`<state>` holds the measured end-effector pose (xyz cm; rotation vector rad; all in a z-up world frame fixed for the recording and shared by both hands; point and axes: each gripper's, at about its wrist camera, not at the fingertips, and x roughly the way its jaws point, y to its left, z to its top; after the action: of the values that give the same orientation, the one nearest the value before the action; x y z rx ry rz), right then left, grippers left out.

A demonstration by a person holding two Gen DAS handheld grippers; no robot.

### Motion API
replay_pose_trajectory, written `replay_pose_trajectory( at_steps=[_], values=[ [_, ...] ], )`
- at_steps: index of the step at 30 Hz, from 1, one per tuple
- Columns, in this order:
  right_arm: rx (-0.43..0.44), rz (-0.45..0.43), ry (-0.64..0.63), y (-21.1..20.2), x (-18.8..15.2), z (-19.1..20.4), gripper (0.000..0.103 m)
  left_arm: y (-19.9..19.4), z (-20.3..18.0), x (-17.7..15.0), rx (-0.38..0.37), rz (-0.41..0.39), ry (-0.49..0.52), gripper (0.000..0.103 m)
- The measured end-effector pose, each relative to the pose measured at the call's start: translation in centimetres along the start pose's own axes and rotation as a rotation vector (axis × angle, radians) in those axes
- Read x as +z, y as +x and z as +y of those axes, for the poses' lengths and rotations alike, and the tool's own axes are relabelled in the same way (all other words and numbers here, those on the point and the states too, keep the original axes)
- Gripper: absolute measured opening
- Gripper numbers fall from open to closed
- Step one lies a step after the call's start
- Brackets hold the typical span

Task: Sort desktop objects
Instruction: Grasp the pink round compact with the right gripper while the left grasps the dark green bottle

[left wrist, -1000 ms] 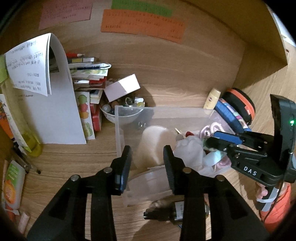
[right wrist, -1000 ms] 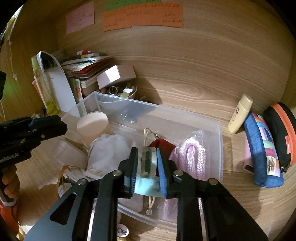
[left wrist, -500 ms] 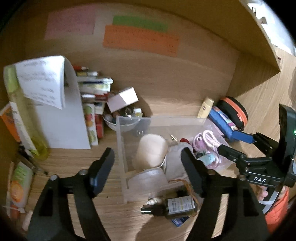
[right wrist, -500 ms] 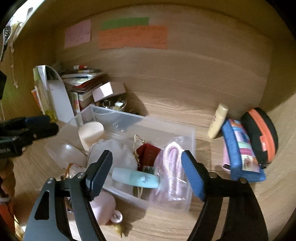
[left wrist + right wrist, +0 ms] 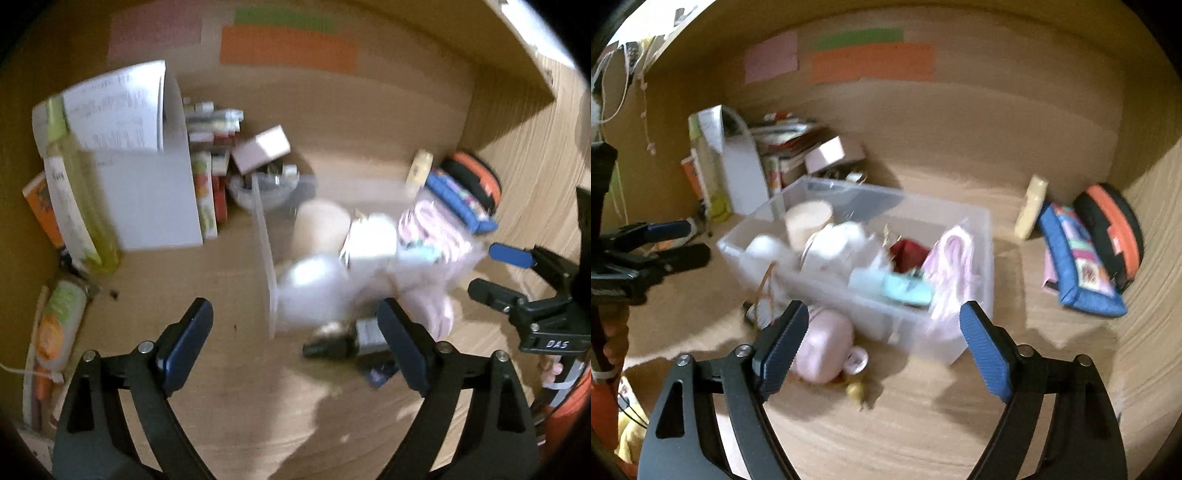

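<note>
Left wrist view: the left gripper is standing with its jaws spread wide and nothing between them, above the bare wooden desk. The clear plastic bin is lying ahead and slightly right of the gripper, toward the back of the desk; motion blur is softening its contents, but a beige cup, a white bundle and a pink rope coil are showing inside it. A dark bottle is lying on the desk just in front of the bin, close beside the gripper's right finger. A stack of books and a white folder are occupying the back left corner. The right gripper is showing at the right edge, jaws apart. Right wrist view: the right gripper is also standing wide open and gripping nothing, positioned before the front wall of the clear plastic bin. A teal tube is resting inside the bin against that front wall, just beyond the gap between the fingers. A pink case is lying on the desk outside the bin, just beside the left finger. A blue pouch and a black-and-orange case are leaning near the right edge of the desk, well apart from the bin.
</note>
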<state>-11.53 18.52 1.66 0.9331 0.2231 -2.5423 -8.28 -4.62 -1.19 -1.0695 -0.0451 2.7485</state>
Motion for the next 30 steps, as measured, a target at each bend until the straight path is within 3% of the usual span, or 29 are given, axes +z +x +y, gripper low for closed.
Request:
replay_pose_trajectory(
  at_steps=[5, 16, 19, 23, 27, 30],
  values=[
    [0.031, 0.039, 0.013, 1.3, -1.2, 0.9, 0.082, 2.0, -0.8, -1.5, 0.035, 0.06, 0.034, 0.091],
    [0.111, 0.11, 0.098, 4.5, -2.0, 1.4, 0.08, 3.7, -1.0, -2.1, 0.005, 0.112, 0.005, 0.091],
    [0.118, 0.115, 0.1, 4.7, -2.3, 1.3, 0.074, 4.0, -1.2, -1.9, -0.002, 0.116, -0.002, 0.091],
    [0.135, 0.112, 0.118, 4.2, -2.5, 0.3, 0.073, 4.3, -1.7, -1.6, -0.039, 0.124, -0.01, 0.091],
    [0.138, 0.119, 0.138, 3.7, -2.6, -0.9, 0.063, 4.4, -2.8, -1.5, -0.06, 0.124, 0.009, 0.091],
    [0.142, 0.128, 0.148, 3.6, -2.8, -1.6, 0.063, 4.8, -3.4, -1.5, -0.082, 0.138, 0.012, 0.091]
  ],
)
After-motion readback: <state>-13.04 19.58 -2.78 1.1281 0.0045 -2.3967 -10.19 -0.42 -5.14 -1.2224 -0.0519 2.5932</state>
